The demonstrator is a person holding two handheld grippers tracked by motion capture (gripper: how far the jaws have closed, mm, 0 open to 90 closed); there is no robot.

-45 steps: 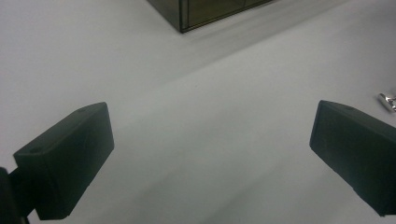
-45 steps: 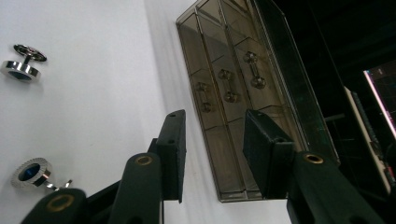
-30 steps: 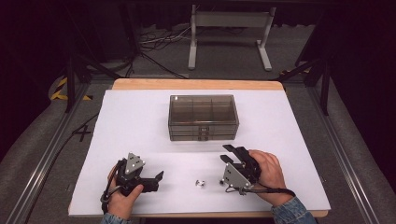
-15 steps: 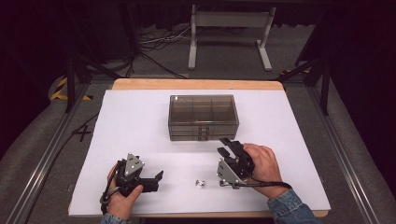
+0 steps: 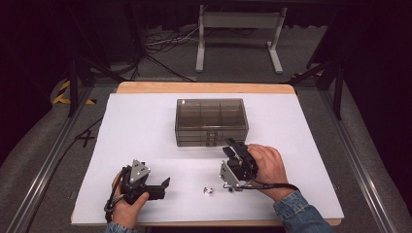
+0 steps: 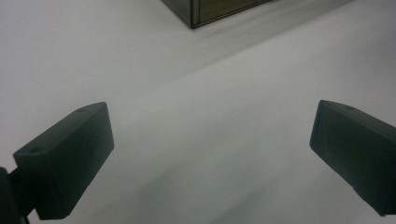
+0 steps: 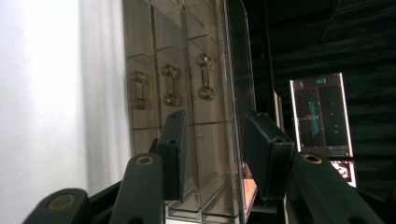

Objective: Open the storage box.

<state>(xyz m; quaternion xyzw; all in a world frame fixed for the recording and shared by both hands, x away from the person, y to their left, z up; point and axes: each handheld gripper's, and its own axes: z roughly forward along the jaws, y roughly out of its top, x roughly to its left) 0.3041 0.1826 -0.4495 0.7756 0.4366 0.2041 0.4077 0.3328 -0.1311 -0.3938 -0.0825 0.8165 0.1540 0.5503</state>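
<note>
The left tool [image 5: 160, 187] lies low near the front left corner of the tabletop [image 5: 145, 126], held in the person's left hand [image 5: 127, 206], with its tips pointing toward the right edge. In the left gripper view its two black jaws stand wide apart with bare white surface between them; it is released and grasps nothing. A corner of the drawer box [image 6: 219, 9] shows at the top of that view, well away from the jaws.

Just right of the left tool, close to the front edge, a small metal part [image 5: 209, 190] lies on the white surface, touched by neither tool.

The smoky clear drawer box [image 5: 211, 121] stands at the middle of the tabletop, closer to the back edge, its small drawers facing the front edge.

The right tool [image 5: 234, 145], gripped by the right hand [image 5: 265, 165], sits right of centre, turned on its side, its tips aimed at the lower right of the box's front and just short of it. Its jaws have just been closing and now stand about half apart. In the right gripper view the drawer fronts with their clear handles [image 7: 204, 77] lie straight ahead beyond the pads [image 7: 173, 154]; nothing is between the pads, so this tool holds nothing.
</note>
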